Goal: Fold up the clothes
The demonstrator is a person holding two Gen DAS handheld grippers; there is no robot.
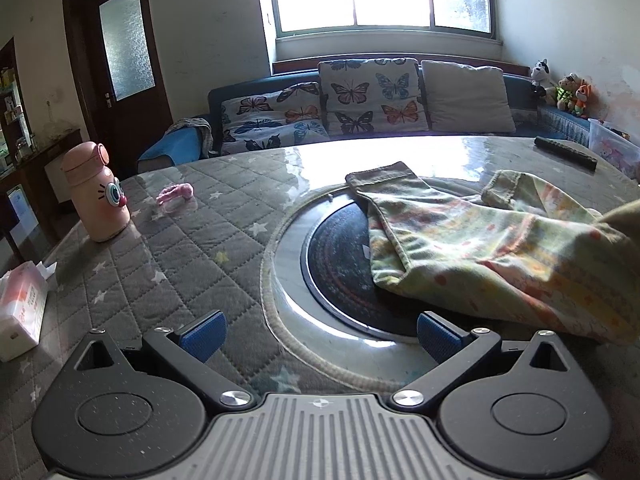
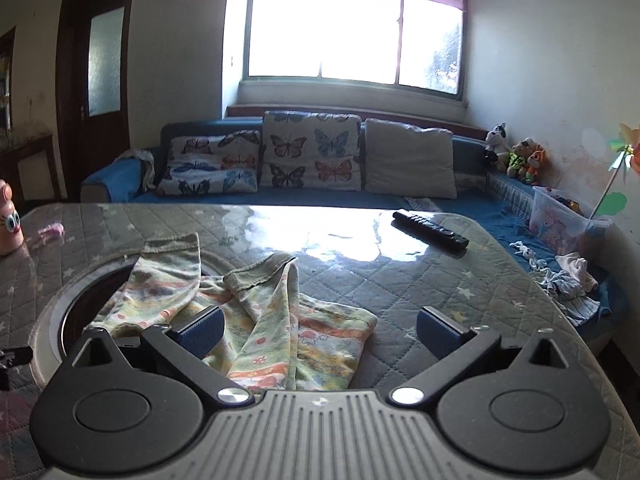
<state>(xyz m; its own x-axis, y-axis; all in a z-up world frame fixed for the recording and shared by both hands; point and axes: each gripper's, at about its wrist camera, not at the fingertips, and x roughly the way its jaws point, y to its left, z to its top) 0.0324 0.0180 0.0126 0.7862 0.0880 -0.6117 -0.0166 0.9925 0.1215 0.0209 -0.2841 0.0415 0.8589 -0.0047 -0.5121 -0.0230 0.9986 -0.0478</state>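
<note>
A small pair of printed children's trousers (image 1: 492, 248) lies rumpled on the quilted table, its legs pointing toward the sofa, partly over the round dark hotplate (image 1: 340, 264). In the right wrist view the same trousers (image 2: 264, 320) lie just ahead of the fingers, with the waist end nearest me. My left gripper (image 1: 320, 334) is open, hovering left of the trousers with nothing between its blue pads. My right gripper (image 2: 320, 332) is open too, above the near edge of the cloth, holding nothing.
A pink bottle (image 1: 98, 196), a pink hair clip (image 1: 176, 194) and a tissue pack (image 1: 22, 312) sit at the table's left. A black remote (image 2: 430, 228) lies far right. Behind the table is a sofa with butterfly cushions (image 2: 312, 156); loose clothes (image 2: 568, 280) lie on it.
</note>
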